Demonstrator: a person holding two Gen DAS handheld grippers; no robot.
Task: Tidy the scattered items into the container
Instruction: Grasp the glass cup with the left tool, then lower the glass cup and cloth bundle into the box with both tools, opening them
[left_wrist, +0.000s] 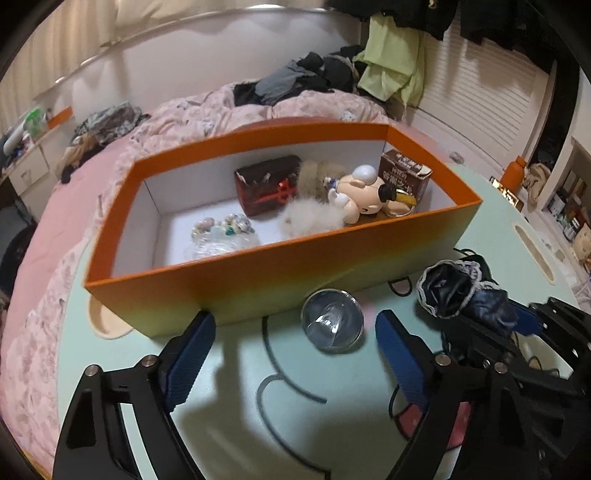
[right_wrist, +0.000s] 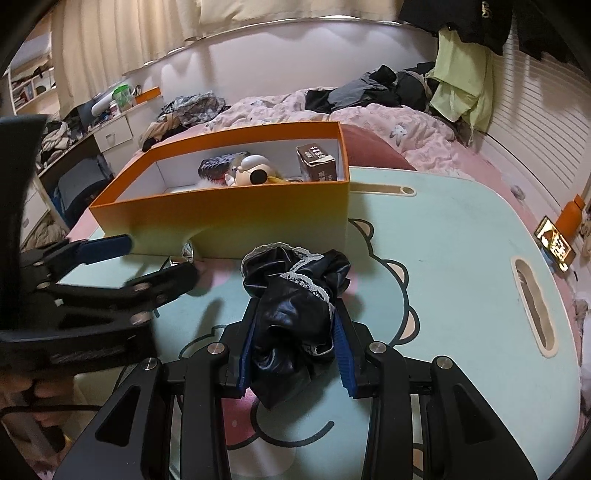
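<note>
An orange box (left_wrist: 258, 273) (right_wrist: 229, 214) stands on a mint lap table (left_wrist: 240, 387) (right_wrist: 461, 240). Inside lie a dark red case (left_wrist: 267, 188), a pig figurine (left_wrist: 364, 192), fluffy white items (left_wrist: 310, 218), a brown carton (left_wrist: 404, 175) and a bag of beads (left_wrist: 221, 230). A clear glass bowl (left_wrist: 332, 319) sits on the table just before the box, between the open jaws of my left gripper (left_wrist: 295, 350) (right_wrist: 159, 258). My right gripper (right_wrist: 295, 325) is shut on a black lace-trimmed cloth (right_wrist: 295, 295) (left_wrist: 461, 291), held just above the table, right of the bowl.
The table rests on a bed with a pink quilt (right_wrist: 388, 122) and piled clothes (right_wrist: 369, 88). A black cable (left_wrist: 472, 258) lies at the table's right. A phone (right_wrist: 554, 243) and an orange bottle (right_wrist: 570, 218) stand at far right. A desk (right_wrist: 110, 129) is at left.
</note>
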